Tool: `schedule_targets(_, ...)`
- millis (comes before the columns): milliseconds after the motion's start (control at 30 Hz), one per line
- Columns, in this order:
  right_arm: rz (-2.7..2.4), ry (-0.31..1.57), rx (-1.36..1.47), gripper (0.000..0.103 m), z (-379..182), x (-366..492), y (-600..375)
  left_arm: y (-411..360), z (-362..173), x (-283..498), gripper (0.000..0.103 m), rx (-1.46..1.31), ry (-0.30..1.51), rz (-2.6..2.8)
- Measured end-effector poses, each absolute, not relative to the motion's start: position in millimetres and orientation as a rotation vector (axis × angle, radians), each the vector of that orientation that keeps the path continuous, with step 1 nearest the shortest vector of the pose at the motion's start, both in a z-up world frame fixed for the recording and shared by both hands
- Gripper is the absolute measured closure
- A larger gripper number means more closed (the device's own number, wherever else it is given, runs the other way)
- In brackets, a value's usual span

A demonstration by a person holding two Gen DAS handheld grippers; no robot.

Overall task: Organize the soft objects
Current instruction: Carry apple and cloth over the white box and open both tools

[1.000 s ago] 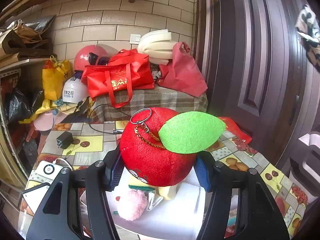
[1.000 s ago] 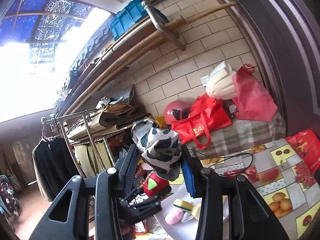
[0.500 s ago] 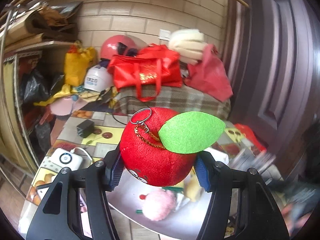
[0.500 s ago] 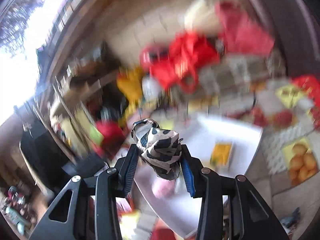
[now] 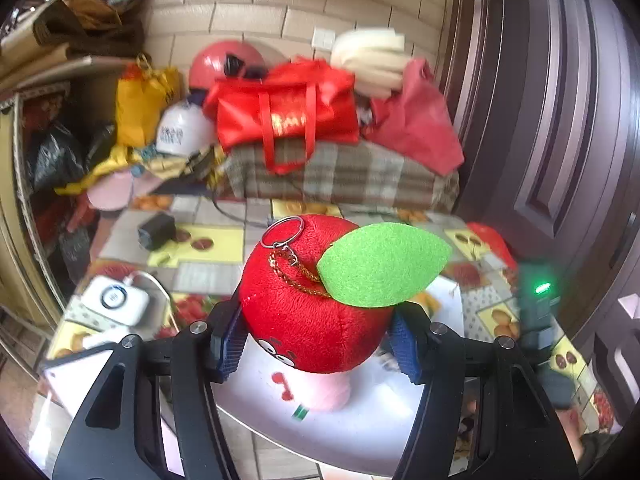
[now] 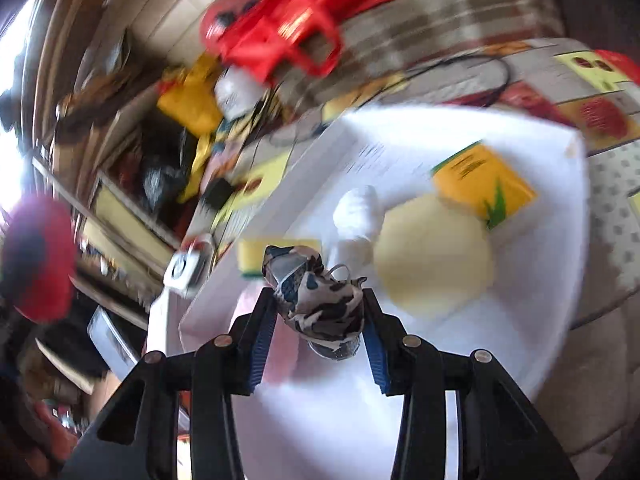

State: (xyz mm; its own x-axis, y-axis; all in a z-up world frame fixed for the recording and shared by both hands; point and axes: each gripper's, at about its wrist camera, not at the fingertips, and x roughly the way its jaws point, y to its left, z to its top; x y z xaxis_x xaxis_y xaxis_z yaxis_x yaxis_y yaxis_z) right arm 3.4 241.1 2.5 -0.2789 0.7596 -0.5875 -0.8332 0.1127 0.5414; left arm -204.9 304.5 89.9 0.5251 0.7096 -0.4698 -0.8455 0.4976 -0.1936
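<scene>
Tray (image 6: 540,320): several soft items already in | left gripper (image 5: 316,340): jaws clamped plush apple (image 5: 304,312) | right gripper (image 6: 318,336): jaws clamped camouflage pouch (image 6: 320,304) | both unplaced.

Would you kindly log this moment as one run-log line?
left tool: shut on red plush apple | right tool: shut on camouflage pouch | below: white tray, holding soft items

Cluttered home storage corner, tiled wall (image 5: 256,12), panelled door (image 5: 560,92), shopping bags (image 5: 288,116) (helmets among them), fruit-print tablecloth (image 5: 216,244)
</scene>
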Motion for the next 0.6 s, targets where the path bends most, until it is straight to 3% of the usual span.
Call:
schedule_targets(400, 1.492, 0.944, -0.054, 0.058, 16, 9, 216, 325, 31, -161, 0.039, -0.569, 0.471, 0.830)
schedule_targets(433, 1.483, 0.950, -0.049, 0.056, 16, 9, 223, 326, 30, -161, 0.035, -0.576, 0.483, 0.835)
schedule_targets(500, 1.469, 0.968, -0.013, 0.034, 15, 16, 221, 328, 30, -163, 0.017, -0.571, 0.485, 0.863)
schedule_targets(533, 1.471, 0.971, 0.001, 0.020, 16, 18, 218, 327, 31, -165, 0.004, -0.560, 0.473, 0.882)
schedule_targets(600, 1.474, 0.965, 0.030, 0.019, 20, 20, 213, 324, 35, -169, 0.000, -0.529, 0.452, 0.917)
